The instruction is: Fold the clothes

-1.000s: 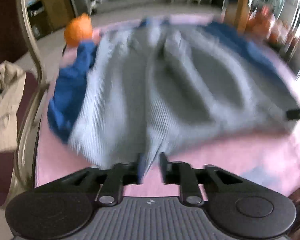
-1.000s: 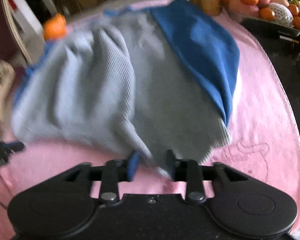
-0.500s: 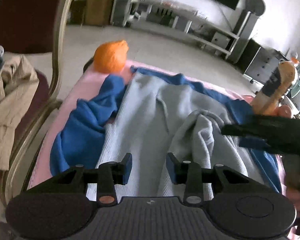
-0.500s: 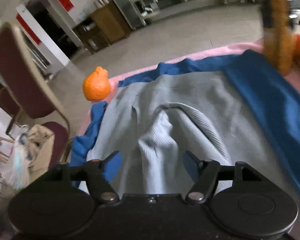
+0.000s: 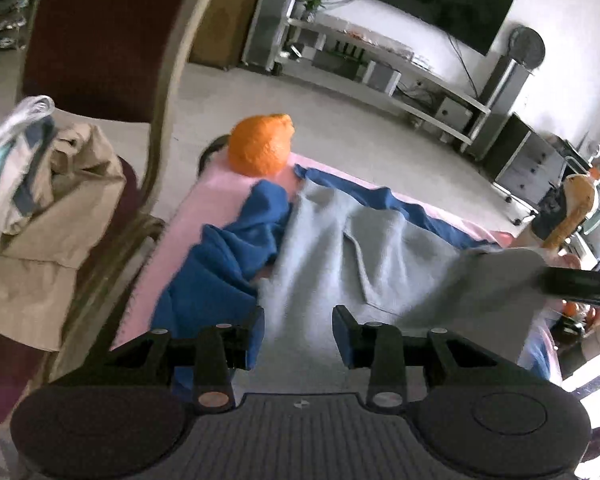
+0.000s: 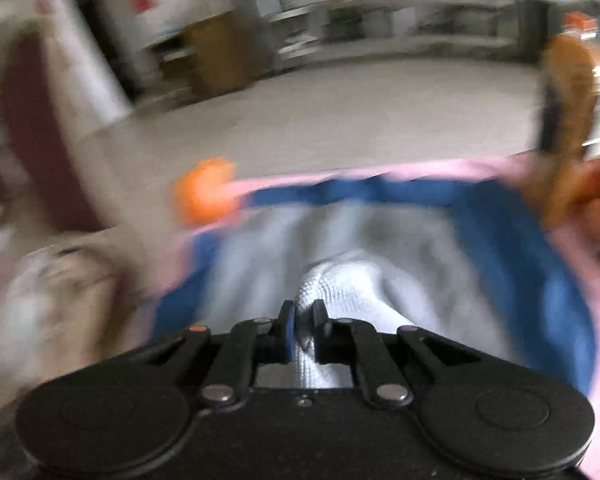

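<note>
Starting at nine o'clock in the left wrist view, you have a chair with a beige garment heaped on its seat, then the pink-covered bench with an orange at its far corner. A blue cloth lies under and beside the grey sweater, which is spread across the middle of the bench. Your left gripper hovers above the sweater's near edge with its jaws parted; grey knit shows in the gap, but nothing is pinched. At three o'clock a dark bar, probably your other tool, crosses the raised corner of the sweater.

In the right wrist view, blurred by motion, your right gripper has its jaws closing onto a bunched ridge of the grey sweater, and the fabric is plainly clamped between them. A fuzzy orange-brown object stands at two o'clock; I cannot tell what it is.

The sweater looks like a soft, light rib knit: it should drape, stretch and sag rather than hold a crease. Take it at a hem or seam edge, both layers together, not mid-panel, and keep the blue cloth out of your pinch.
</note>
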`<state>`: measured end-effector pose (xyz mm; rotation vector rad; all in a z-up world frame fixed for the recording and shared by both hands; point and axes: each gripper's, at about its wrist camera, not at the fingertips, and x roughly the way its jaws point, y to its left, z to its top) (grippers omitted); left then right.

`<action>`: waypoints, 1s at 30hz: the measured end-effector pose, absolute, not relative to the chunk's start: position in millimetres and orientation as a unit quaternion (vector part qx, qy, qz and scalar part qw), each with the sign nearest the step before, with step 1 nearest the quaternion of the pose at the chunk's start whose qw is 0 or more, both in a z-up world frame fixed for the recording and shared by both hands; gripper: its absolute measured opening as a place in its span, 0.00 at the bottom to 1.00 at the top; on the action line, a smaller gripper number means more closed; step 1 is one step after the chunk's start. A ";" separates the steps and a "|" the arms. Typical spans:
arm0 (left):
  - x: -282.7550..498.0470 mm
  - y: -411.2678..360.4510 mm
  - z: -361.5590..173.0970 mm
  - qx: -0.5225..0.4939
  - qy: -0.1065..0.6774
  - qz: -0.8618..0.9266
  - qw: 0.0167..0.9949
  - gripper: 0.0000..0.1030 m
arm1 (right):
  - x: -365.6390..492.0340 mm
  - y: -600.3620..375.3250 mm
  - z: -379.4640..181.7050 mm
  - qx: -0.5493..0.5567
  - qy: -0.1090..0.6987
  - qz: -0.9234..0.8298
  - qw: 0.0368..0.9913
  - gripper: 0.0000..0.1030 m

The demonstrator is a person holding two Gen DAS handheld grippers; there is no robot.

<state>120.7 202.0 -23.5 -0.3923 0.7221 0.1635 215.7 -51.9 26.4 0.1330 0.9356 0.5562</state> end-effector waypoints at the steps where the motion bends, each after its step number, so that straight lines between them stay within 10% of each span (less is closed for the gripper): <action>1: 116.7 203.9 -22.3 -0.192 0.345 0.081 0.915 0.35 | 199.8 -59.1 38.8 0.074 0.431 0.285 0.853 0.08; 6: 97.8 210.7 -26.7 -0.213 0.344 0.094 0.910 0.35 | 132.8 -115.6 78.3 0.144 0.347 0.202 0.905 0.08; 10: 86.2 203.1 -44.7 -0.202 0.375 0.090 0.900 0.33 | 110.8 -105.6 28.8 0.090 0.489 0.235 0.835 0.08; 15: 55.9 190.9 -51.1 -0.202 0.369 0.064 0.905 0.34 | 77.2 -156.9 47.6 0.194 0.407 0.212 0.867 0.08; 30: 19.7 133.8 -68.2 -0.140 0.407 -0.005 0.902 0.34 | -23.8 -148.5 -73.9 0.086 0.555 0.240 0.792 0.08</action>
